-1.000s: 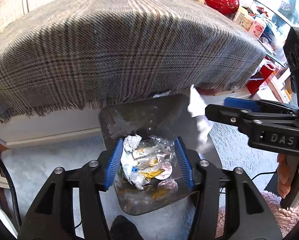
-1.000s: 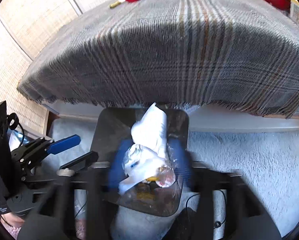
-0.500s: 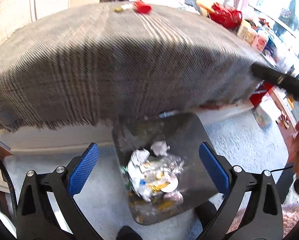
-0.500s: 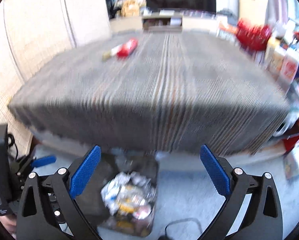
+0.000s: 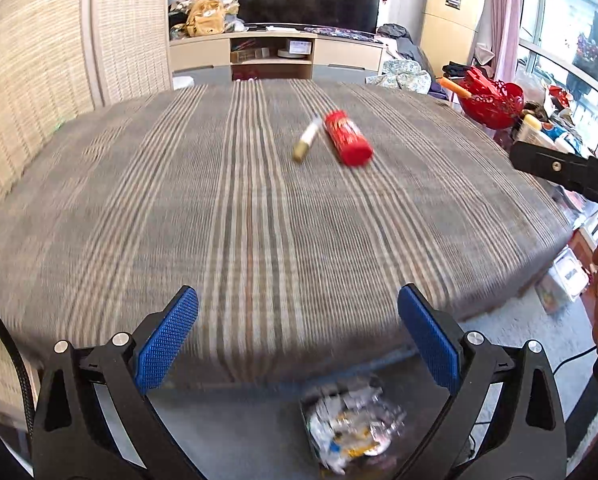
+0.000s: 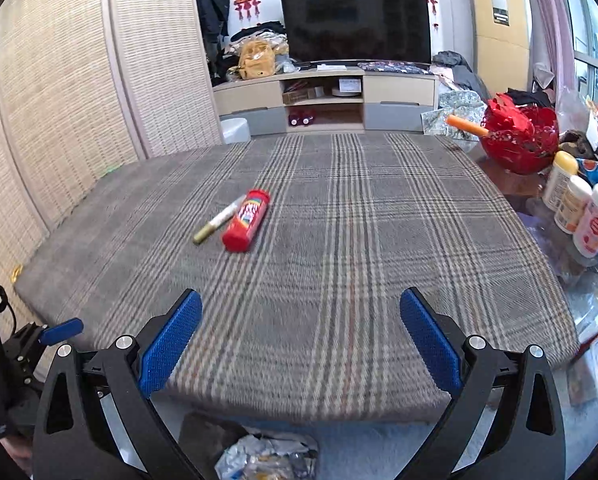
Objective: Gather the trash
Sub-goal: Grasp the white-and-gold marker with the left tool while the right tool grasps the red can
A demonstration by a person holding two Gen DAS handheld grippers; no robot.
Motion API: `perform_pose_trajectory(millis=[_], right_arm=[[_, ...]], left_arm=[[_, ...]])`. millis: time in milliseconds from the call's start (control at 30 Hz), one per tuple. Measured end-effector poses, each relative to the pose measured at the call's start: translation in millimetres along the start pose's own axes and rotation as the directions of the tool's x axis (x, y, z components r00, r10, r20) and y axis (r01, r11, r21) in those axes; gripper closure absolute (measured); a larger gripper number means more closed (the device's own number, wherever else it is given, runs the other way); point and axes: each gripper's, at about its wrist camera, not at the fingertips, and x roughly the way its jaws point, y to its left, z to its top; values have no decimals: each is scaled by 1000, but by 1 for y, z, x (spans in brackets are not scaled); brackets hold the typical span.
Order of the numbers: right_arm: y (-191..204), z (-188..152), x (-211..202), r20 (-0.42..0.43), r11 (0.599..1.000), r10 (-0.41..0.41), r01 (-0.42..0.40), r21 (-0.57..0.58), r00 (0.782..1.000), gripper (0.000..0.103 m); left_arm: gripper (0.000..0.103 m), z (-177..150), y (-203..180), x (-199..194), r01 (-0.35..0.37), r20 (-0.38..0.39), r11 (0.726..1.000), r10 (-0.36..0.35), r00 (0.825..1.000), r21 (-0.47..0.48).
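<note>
A red tube (image 5: 347,138) (image 6: 246,220) and a white-and-gold marker (image 5: 308,143) (image 6: 218,220) lie side by side on the plaid-covered table (image 5: 239,220) (image 6: 359,240). A dark bin with crumpled wrappers (image 5: 351,428) (image 6: 265,456) stands on the floor below the table's near edge. My left gripper (image 5: 298,338) is open and empty, above the near edge. My right gripper (image 6: 301,336) is open and empty too. In the left wrist view, the right gripper's tip (image 5: 559,170) shows at the right edge.
A red basket (image 6: 519,140) and several bottles (image 6: 583,208) stand on a side table to the right. A TV stand (image 6: 327,100) is behind the table. A woven screen (image 6: 59,100) is on the left. The left gripper's blue pad (image 6: 61,330) shows at lower left.
Both grippers opened over the bin; the white paper dropped in. Both then rose and tilted up from the bin toward the tabletop.
</note>
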Motion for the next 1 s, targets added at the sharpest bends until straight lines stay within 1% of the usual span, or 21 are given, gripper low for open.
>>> perform_pose_trajectory(millis=[133, 200, 267, 367, 433, 500, 533, 600, 667, 767, 833, 867, 900, 967, 1000], right_arm=[[16, 23, 26, -5, 1000, 15, -15, -23, 1000, 3], [25, 32, 42, -14, 999, 31, -31, -35, 999, 3], [29, 37, 55, -27, 998, 40, -41, -41, 999, 4], [31, 46, 84, -71, 997, 79, -80, -3, 994, 5], [31, 50, 96, -88, 995, 103, -101, 26, 991, 8], [31, 56, 113, -127, 988, 148, -141, 61, 981, 25], [31, 57, 120, -143, 986, 161, -152, 74, 977, 29], [33, 60, 138, -186, 984, 168, -154, 90, 968, 48], [36, 61, 152, -215, 983, 175, -158, 96, 961, 55], [41, 60, 168, -252, 978, 203, -184, 99, 946, 58], [41, 58, 174, -268, 974, 221, -201, 100, 938, 58], [41, 58, 175, -265, 977, 211, -195, 86, 941, 62], [41, 59, 175, -261, 980, 199, -187, 71, 945, 72], [38, 62, 175, -254, 986, 167, -159, 52, 953, 74], [35, 63, 174, -252, 988, 152, -145, 46, 956, 74]], left_arm=[[8, 24, 3, 20, 27, -6, 999, -27, 1000, 25], [8, 34, 3, 30, 28, 0, 999, -28, 1000, 46], [8, 45, 5, 43, 27, -6, 999, -27, 1000, 41], [8, 57, 11, 61, 53, -22, 999, -52, 998, 8], [8, 66, 12, 72, 46, -26, 999, -46, 999, 14], [8, 72, 12, 82, 51, -35, 999, -50, 998, 18], [8, 75, 12, 87, 56, -39, 998, -56, 998, 18], [8, 79, 13, 95, 63, -52, 998, -62, 997, 19], [8, 83, 15, 102, 74, -62, 997, -73, 995, 22], [8, 88, 17, 110, 69, -68, 997, -67, 995, 34], [8, 91, 19, 117, 70, -80, 997, -67, 995, 40], [9, 93, 19, 119, 75, -86, 996, -72, 994, 38], [9, 95, 19, 120, 79, -82, 996, -76, 994, 36], [11, 98, 17, 123, 74, -76, 996, -71, 995, 41], [16, 100, 17, 126, 80, -78, 996, -76, 994, 41]])
